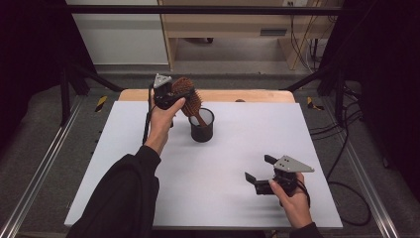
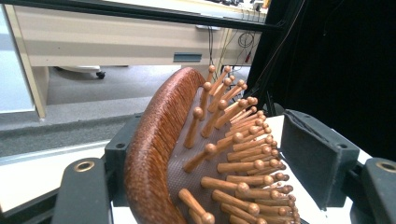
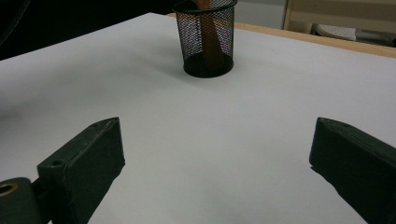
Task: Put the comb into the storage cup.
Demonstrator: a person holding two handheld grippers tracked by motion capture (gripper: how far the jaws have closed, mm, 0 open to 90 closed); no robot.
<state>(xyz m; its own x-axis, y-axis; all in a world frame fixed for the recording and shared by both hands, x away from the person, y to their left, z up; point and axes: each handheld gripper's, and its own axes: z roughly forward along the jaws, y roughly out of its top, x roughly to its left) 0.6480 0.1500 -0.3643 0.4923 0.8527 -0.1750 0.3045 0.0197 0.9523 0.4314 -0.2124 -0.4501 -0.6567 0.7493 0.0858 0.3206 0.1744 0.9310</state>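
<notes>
A brown wooden hairbrush (image 1: 188,94) stands tilted with its handle down in a black mesh cup (image 1: 202,126) at the back middle of the white board. My left gripper (image 1: 182,93) is raised around the brush head. In the left gripper view the brush (image 2: 154,154) leans its wooden back toward one jaw. Its pin tips end a sliver short of the other pad (image 2: 308,158), so my left gripper (image 2: 215,149) stands open around it. My right gripper (image 1: 258,167) rests low at the front right, open and empty. Ahead of my right gripper (image 3: 217,154) stands the cup (image 3: 208,39) with the handle inside.
The white board (image 1: 247,134) lies on a wooden table whose far edge (image 1: 247,95) shows behind the cup. Black frame bars and cables run along both sides. A pale cabinet and desk stand on the floor beyond.
</notes>
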